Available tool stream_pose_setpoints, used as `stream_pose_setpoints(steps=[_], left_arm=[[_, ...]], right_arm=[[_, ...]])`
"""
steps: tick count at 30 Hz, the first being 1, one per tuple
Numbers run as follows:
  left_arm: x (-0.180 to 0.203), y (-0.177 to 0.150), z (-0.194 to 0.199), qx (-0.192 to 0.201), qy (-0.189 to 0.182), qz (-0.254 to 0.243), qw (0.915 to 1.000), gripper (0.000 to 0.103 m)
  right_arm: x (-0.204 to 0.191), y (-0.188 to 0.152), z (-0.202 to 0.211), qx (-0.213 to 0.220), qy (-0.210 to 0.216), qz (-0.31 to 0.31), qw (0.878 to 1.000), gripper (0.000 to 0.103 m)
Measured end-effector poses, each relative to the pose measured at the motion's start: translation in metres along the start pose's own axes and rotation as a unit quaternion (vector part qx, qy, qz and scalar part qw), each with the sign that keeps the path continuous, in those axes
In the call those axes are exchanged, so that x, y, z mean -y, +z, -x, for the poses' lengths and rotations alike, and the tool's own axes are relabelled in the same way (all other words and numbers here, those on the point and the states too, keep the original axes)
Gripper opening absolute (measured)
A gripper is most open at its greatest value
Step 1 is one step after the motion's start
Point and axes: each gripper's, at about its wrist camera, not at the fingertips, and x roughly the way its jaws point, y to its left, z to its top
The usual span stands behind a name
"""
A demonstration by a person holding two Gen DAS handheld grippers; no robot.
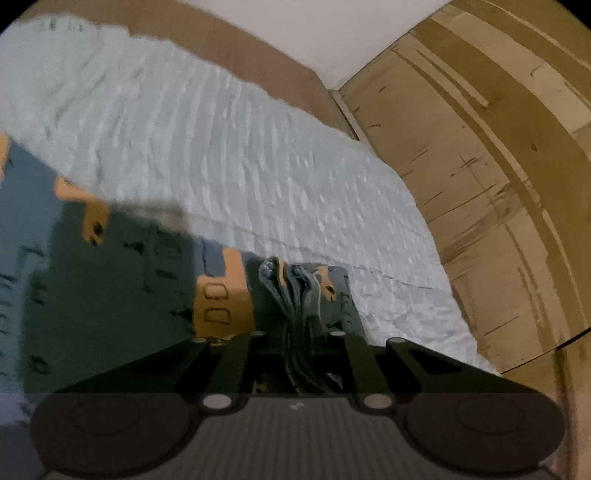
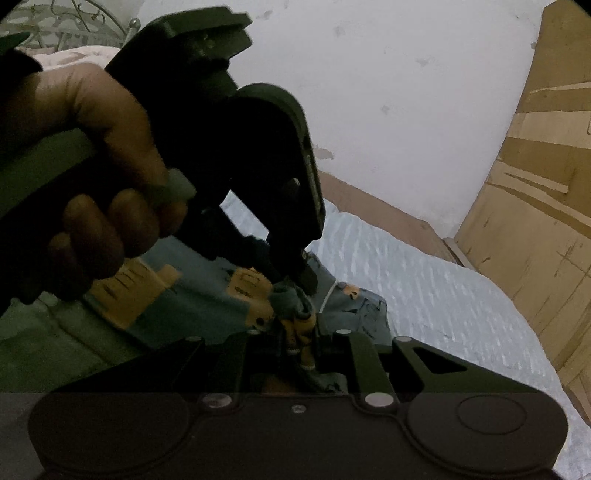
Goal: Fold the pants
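The pants [image 1: 122, 288] are blue-grey with orange patches and dark print, and lie on a pale blue ribbed bedspread [image 1: 207, 155]. My left gripper [image 1: 297, 332] is shut on a bunched edge of the pants, folds of fabric squeezed between its jaws. In the right wrist view my right gripper [image 2: 301, 343] is shut on another bunched edge of the pants [image 2: 207, 295], blue and orange cloth between its jaws. The left gripper [image 2: 295, 273], held by a hand [image 2: 92, 177], sits just beyond and above it, pinching the same bundle.
A brown bed frame edge [image 1: 258, 55] runs behind the bedspread. A wooden wardrobe [image 1: 498, 166] stands at the right, close to the bed. A white wall [image 2: 388, 92] is behind. A metal headboard [image 2: 74, 18] shows at the far left.
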Motion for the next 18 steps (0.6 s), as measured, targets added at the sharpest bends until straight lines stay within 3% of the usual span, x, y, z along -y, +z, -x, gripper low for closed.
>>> stream_pose_setpoints(steps=[6,11,18], left_arm=[[0.011,0.002,0.035,0.020,0.053,-0.046,0.9974,0.010],[-0.006,-0.003,0.047,0.014,0.090,-0.041,0.9950,0.010],[-0.028,-0.010,0.045,0.012,0.090,-0.020,0.9957,0.010]], right_arm=[[-0.013,0.016,0.019,0.016,0.026,-0.021,0.999,0.015],[-0.034,0.024,0.020,0.003,0.055,-0.029,0.998,0.015],[-0.048,0.021,0.013,-0.017,0.065,-0.019,0.998,0.015]])
